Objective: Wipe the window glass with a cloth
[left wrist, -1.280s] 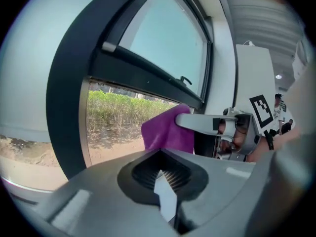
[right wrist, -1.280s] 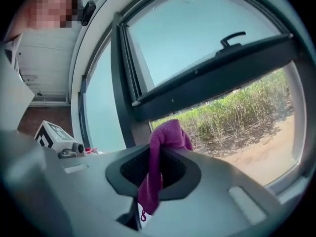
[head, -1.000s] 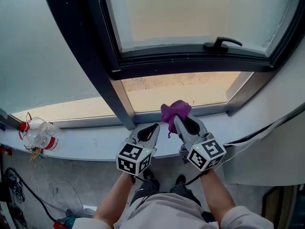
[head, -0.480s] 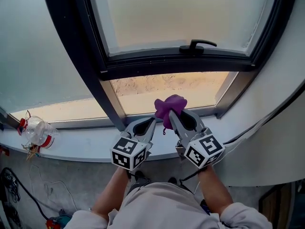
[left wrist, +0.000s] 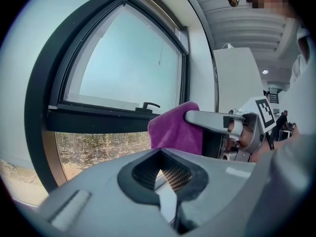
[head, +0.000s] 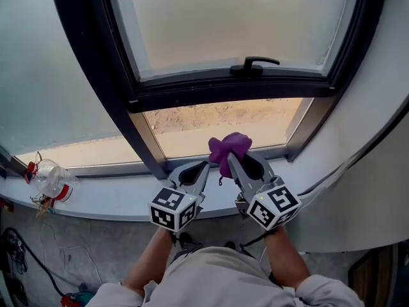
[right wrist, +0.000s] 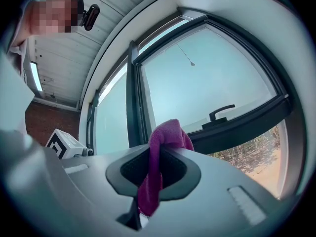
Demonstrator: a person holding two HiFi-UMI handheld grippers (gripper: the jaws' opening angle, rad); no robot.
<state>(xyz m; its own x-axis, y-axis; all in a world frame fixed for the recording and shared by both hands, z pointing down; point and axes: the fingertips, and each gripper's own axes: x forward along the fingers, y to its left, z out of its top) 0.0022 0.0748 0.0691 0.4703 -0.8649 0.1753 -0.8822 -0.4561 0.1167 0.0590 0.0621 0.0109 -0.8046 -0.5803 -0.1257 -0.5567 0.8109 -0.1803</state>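
Observation:
A purple cloth (head: 229, 147) is bunched in my right gripper (head: 238, 160), which is shut on it just above the window sill (head: 108, 194). In the right gripper view the cloth (right wrist: 165, 132) pokes out past the jaws and a strip hangs back through them. My left gripper (head: 199, 169) sits close beside it on the left, shut with nothing in it. From the left gripper view the cloth (left wrist: 173, 132) shows to the right. The window's upper glass (head: 236, 18) and lower glass (head: 217, 123) lie ahead in a dark frame.
A black window handle (head: 254, 63) sits on the sash's bottom rail. A dark mullion (head: 144, 146) runs down to the sill left of the grippers. A clear plastic bottle with red parts (head: 51, 181) stands on the sill at far left. Cables (head: 335, 174) trail at right.
The head view has swung so the window frame sits further left and more upper glass shows. Both grippers stay side by side at the sill, the cloth still held.

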